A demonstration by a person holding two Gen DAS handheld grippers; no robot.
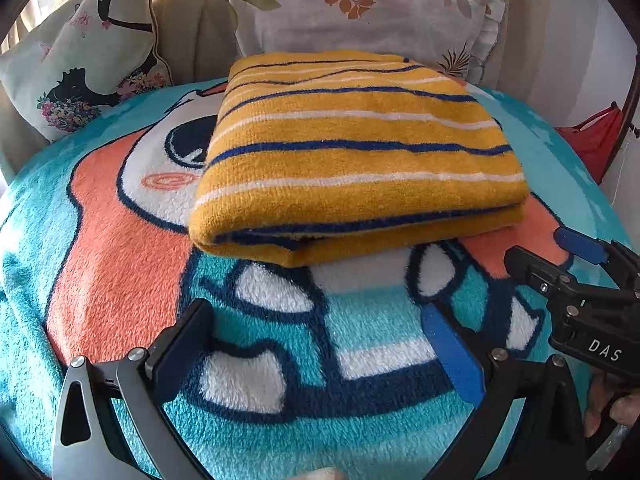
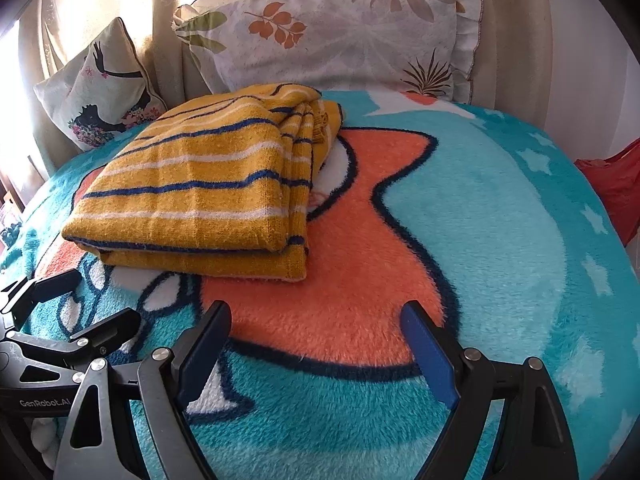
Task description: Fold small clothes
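Note:
A yellow knit garment with blue and white stripes lies folded into a thick rectangle on the fleece blanket. It also shows in the right wrist view, at upper left. My left gripper is open and empty, just in front of the garment's near folded edge. My right gripper is open and empty, over the blanket to the right of the garment and short of it. The right gripper also shows at the right edge of the left wrist view.
The teal, orange and white cartoon blanket covers the bed. A floral pillow and a small printed cushion lean behind the garment. Something red lies past the blanket's right edge. Curtains hang behind.

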